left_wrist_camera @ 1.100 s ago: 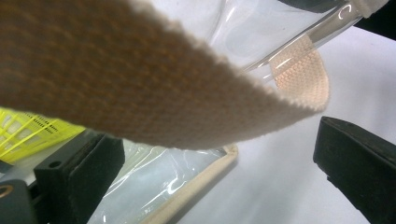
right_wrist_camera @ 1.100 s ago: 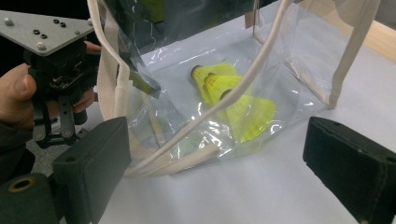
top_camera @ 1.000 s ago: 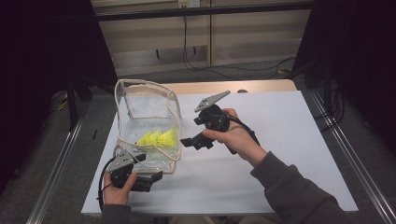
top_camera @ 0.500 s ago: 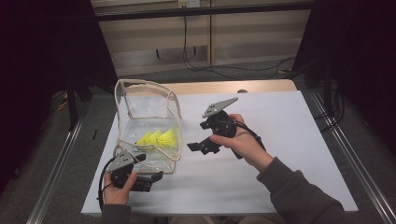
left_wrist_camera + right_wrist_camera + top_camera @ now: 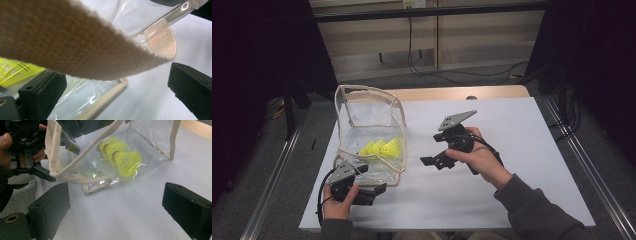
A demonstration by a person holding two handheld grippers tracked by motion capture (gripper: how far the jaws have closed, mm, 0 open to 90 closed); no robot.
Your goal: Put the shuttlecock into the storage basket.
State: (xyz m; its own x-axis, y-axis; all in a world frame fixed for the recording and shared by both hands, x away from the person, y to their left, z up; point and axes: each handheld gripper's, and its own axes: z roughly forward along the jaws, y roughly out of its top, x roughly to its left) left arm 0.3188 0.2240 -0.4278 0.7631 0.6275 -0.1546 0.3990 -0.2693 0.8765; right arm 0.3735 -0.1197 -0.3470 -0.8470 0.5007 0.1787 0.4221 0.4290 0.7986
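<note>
A clear plastic bag [image 5: 362, 112] with beige webbing trim stands at the table's left, with three yellow shuttlecocks [image 5: 382, 148] lying inside on its bottom. My left gripper [image 5: 374, 193] sits at the bag's near corner, open, and a beige strap [image 5: 75, 45] hangs close across its camera above the wide-apart jaws. A yellow shuttlecock skirt [image 5: 15, 70] shows behind its left jaw. My right gripper [image 5: 431, 149] hovers open to the right of the bag, apart from it. Its view looks at the shuttlecocks [image 5: 125, 160], the bag's wall [image 5: 150, 140] and the left gripper [image 5: 37, 171].
A white sheet [image 5: 522, 135] covers the table, and a strip of bare wood [image 5: 452, 93] runs along the far edge. Metal rails [image 5: 582, 170] flank the table on the floor. Cables [image 5: 422, 65] hang at the back wall.
My right gripper has drawn back from the bag, to the right and slightly toward the person. The left gripper and bag have stayed put.
</note>
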